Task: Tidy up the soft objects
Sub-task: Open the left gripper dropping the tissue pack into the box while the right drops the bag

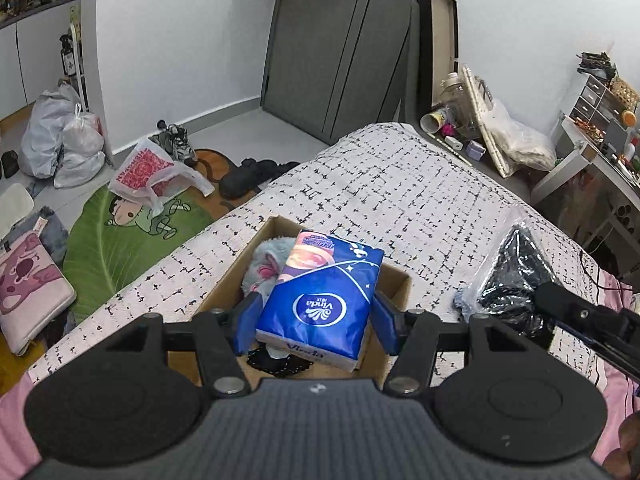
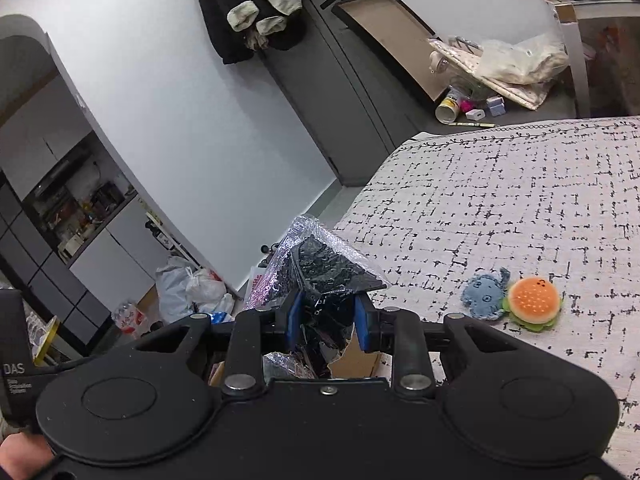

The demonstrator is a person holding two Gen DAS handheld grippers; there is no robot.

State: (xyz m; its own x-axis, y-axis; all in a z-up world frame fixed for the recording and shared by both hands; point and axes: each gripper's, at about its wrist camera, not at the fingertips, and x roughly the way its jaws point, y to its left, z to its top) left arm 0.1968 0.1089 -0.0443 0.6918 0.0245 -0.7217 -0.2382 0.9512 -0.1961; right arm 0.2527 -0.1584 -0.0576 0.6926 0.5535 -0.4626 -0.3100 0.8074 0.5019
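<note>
The cardboard box [image 1: 394, 280] stands open on the bed, and inside it lie a grey-blue plush toy [image 1: 269, 262] with a pink part and, at the near end, something black and lacy [image 1: 276, 362] that is too hidden to name. Above the box the left gripper [image 1: 316, 322] pinches a blue Vinda tissue pack [image 1: 320, 300] between its blue pads, which press on both long sides of the pack — the pack hangs tilted over the box and covers much of the opening. The right gripper [image 2: 327, 320] is closed on a clear plastic bag [image 2: 320, 264] with dark, black contents; in the left wrist view the same bag sits to the right of the box, above the bedcover [image 1: 420, 200]. This cover is white with a pattern of short black dashes. On it, well apart from the box, a small blue plush whale [image 2: 486, 294] and a plush hamburger [image 2: 534, 304] lie touching each other. Beside the bed the floor holds a green leaf-shaped rug [image 1: 104, 248], a pink cushion [image 1: 28, 288], white plastic bags [image 1: 64, 136] and some shoes [image 1: 176, 142]. A grey door [image 1: 340, 40] is in the far wall, and a dark coat [image 2: 248, 4] hangs by it.
</note>
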